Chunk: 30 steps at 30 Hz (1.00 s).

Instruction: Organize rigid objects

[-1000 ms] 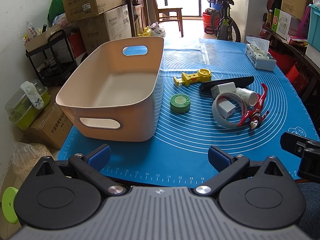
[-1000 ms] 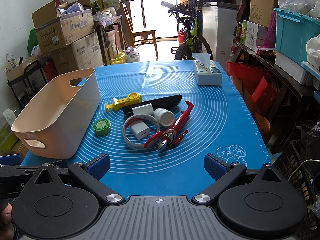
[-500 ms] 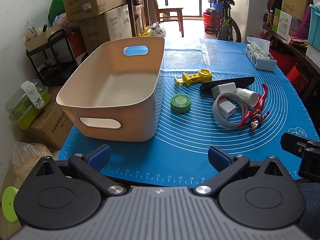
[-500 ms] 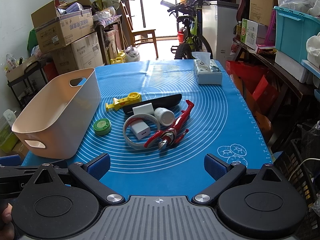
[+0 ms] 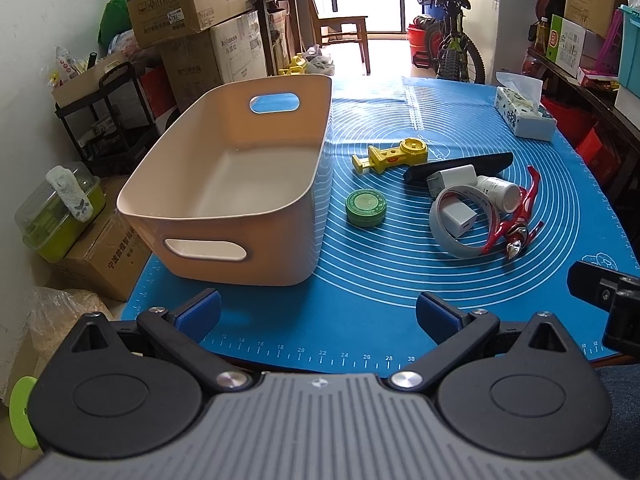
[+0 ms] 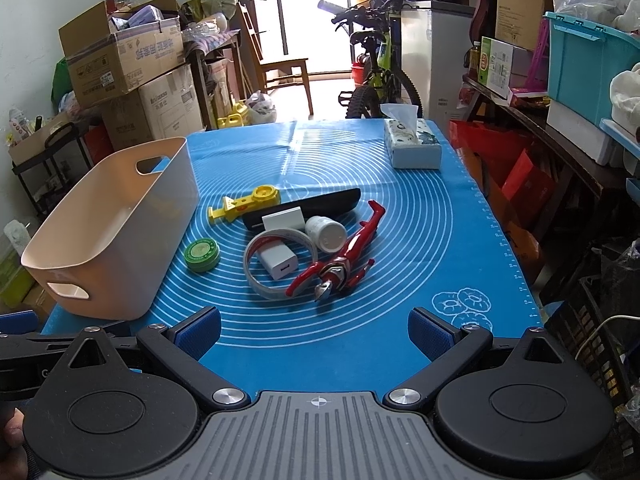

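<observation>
Nothing moved: both tongs apart, empty; red figure point(image 6: 340, 266) lies far of right gripper point(image 6: 314, 330), long axis far-right, left gripper point(image 5: 318, 312) nearer the basket point(image 5: 224, 208).

A beige plastic bin point(image 5: 224, 184) with cut-out handles stands empty at the left of the worktop. Just right of it lies a round green tin point(image 5: 365, 207). Beyond that, a yellow plastic tool point(image 5: 390, 155) lies flat. A black bar point(image 6: 304, 207) lies behind a white charger block point(image 6: 282, 219), a white bottle point(image 6: 326, 233) on its side, a grey ring point(image 6: 280, 264) around a second white charger point(image 6: 279, 260), and a red-and-silver action figure point(image 6: 340, 264) lying flat.
</observation>
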Each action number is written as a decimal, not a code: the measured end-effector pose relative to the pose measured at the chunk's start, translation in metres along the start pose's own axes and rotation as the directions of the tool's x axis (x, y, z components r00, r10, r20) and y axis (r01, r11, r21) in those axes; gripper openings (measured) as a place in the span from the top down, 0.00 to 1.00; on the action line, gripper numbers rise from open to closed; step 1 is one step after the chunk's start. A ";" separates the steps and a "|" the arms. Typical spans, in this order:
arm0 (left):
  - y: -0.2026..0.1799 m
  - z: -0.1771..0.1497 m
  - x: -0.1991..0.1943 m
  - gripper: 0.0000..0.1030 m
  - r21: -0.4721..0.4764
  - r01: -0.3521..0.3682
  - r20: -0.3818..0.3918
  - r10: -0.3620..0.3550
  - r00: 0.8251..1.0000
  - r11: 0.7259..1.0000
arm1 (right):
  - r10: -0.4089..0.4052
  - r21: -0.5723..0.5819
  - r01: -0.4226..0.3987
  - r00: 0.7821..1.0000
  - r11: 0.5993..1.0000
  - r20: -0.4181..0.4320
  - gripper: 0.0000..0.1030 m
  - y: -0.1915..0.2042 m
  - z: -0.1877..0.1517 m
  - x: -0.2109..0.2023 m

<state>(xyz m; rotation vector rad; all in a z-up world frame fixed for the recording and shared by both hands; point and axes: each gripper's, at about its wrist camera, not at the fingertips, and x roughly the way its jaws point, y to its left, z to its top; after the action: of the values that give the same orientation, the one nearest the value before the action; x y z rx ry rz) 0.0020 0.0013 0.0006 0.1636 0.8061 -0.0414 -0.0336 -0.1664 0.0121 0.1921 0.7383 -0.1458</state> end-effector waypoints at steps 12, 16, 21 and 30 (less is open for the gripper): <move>0.020 0.026 -0.003 0.01 -0.007 0.051 0.006 -0.051 0.999 0.999 | 0.036 0.039 -0.035 0.999 0.999 -0.013 0.04 -0.005 0.018 0.002; 0.032 0.045 0.001 0.01 0.026 0.015 0.032 -0.016 0.999 1.000 | 0.050 0.094 -0.049 0.999 0.994 -0.007 0.03 -0.010 0.033 0.010; 0.056 0.075 0.014 0.01 0.012 -0.009 0.039 0.009 0.999 1.000 | 0.019 0.112 -0.020 1.000 0.994 0.009 0.04 -0.011 0.056 0.032; 0.096 0.109 0.069 0.01 0.008 -0.077 -0.025 0.078 0.997 0.997 | -0.066 0.178 0.067 0.998 0.982 -0.012 0.04 -0.024 0.077 0.085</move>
<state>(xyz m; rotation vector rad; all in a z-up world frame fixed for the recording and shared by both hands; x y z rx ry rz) 0.1367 0.0799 0.0372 0.2018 0.8245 0.0314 0.0745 -0.2123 0.0070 0.3389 0.7382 -0.2755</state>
